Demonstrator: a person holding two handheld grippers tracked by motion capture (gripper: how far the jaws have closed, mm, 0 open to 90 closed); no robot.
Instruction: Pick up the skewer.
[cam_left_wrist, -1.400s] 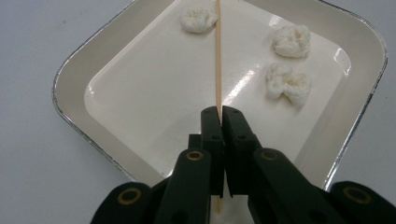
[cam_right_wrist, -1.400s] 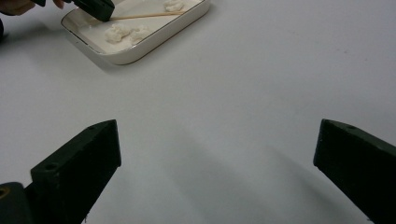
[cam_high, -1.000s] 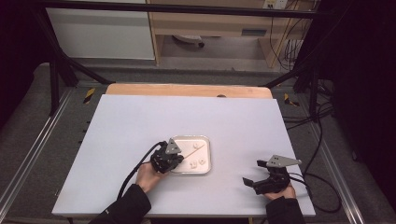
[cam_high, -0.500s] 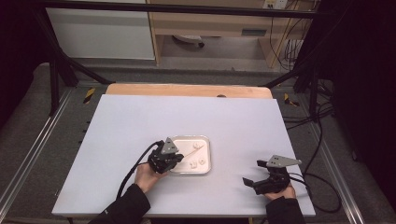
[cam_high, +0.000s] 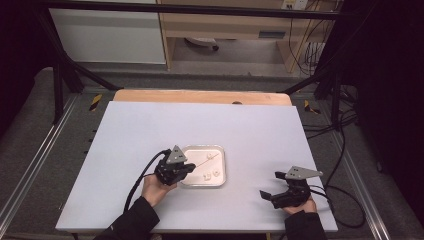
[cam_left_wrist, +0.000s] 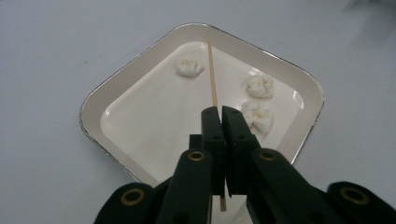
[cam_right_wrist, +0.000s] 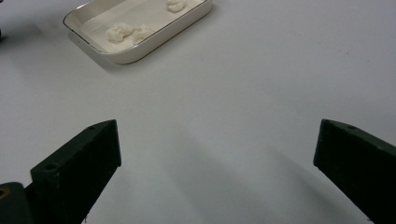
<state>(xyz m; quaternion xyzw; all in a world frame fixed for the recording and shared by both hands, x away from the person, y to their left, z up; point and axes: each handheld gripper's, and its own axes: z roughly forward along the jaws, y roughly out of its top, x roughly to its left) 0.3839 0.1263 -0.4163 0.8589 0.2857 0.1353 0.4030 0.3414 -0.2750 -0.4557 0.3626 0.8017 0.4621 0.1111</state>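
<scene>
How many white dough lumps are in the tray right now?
3. One white lump lies alone at the tray's far end, left of the wooden skewer. Two more, and, lie close together right of it. None appears hidden.

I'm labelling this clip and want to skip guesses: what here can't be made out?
- Left claw, left gripper view: shut on the thin wooden skewer; the jaws hide the skewer's gripped part.
- Three white lumps in the tray: too small in the high view and too featureless up close to identify.
- Right claw, right gripper view: open; the bottom edge cuts off the jaws' bases.
</scene>
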